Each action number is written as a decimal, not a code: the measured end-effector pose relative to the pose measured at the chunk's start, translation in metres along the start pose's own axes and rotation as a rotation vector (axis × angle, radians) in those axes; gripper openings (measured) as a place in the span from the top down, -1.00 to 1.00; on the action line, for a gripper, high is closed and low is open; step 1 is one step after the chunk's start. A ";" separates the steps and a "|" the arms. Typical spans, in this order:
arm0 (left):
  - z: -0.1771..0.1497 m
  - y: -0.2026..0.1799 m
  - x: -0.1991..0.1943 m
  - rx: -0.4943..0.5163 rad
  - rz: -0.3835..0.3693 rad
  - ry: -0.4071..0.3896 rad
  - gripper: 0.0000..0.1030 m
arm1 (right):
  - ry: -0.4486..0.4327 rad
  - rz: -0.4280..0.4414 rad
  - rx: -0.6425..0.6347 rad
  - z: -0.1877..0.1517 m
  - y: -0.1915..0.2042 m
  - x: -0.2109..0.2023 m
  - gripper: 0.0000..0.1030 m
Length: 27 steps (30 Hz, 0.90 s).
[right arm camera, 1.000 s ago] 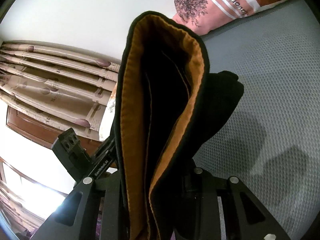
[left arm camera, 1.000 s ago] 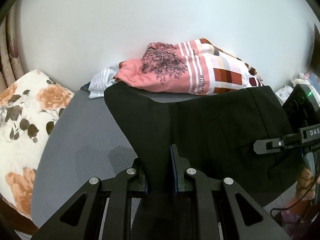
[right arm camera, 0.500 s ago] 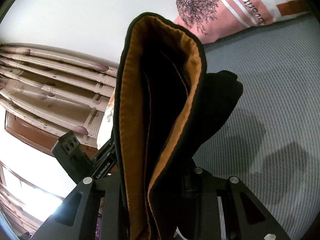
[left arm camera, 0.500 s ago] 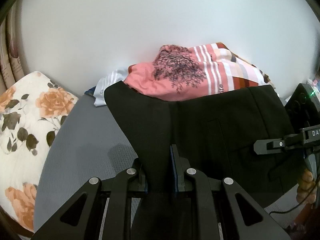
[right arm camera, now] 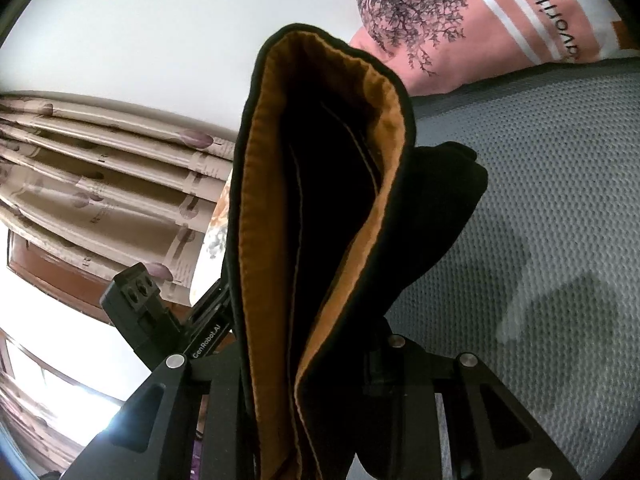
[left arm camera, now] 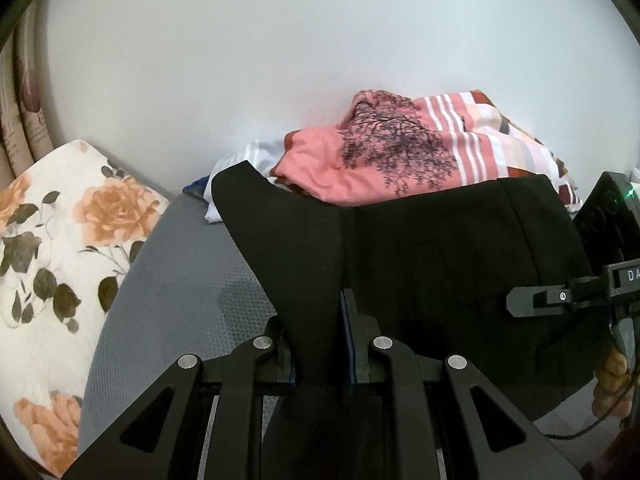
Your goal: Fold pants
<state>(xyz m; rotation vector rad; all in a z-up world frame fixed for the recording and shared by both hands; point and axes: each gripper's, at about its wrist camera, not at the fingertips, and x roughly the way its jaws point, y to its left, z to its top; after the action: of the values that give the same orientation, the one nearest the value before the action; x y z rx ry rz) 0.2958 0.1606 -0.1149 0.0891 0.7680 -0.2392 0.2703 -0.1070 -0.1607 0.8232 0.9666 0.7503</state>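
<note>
At the far left a floral pillow point(left arm camera: 60, 248) is bordering the grey mattress point(left arm camera: 180, 264), whose bare stretch beside it is giving open room for laying cloth down. The left gripper point(left arm camera: 320, 344) is clamping a narrow fold of the black pants point(left arm camera: 440, 264), its jaws nearly closed on the fabric, and the garment is hanging spread between the two tools, lifted off the bed. Further right, a pile of pink and striped clothes point(left arm camera: 400, 160) is sitting against the wall, just behind the pants' upper edge. The right gripper point(right arm camera: 336, 376) is pinching the waistband, whose tan lining point(right arm camera: 264, 216) is gaping open. The step in hand looks like carrying the pants over for a fold; the next move likely calls for lowering them flat, edges aligned, short of the clothes pile and inside the pillow's border.
</note>
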 end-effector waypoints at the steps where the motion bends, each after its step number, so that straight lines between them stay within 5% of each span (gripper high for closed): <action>1: 0.000 0.003 0.003 -0.002 0.002 0.002 0.67 | 0.002 -0.001 0.000 0.001 0.000 0.002 0.50; 27: -0.012 0.041 0.065 -0.049 0.011 0.075 0.66 | 0.025 -0.019 0.052 0.042 -0.026 0.059 0.50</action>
<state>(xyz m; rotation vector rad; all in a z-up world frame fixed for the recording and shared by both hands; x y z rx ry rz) 0.3430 0.1907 -0.1697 0.0566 0.8476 -0.2070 0.3354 -0.0804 -0.1922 0.8510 1.0182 0.7228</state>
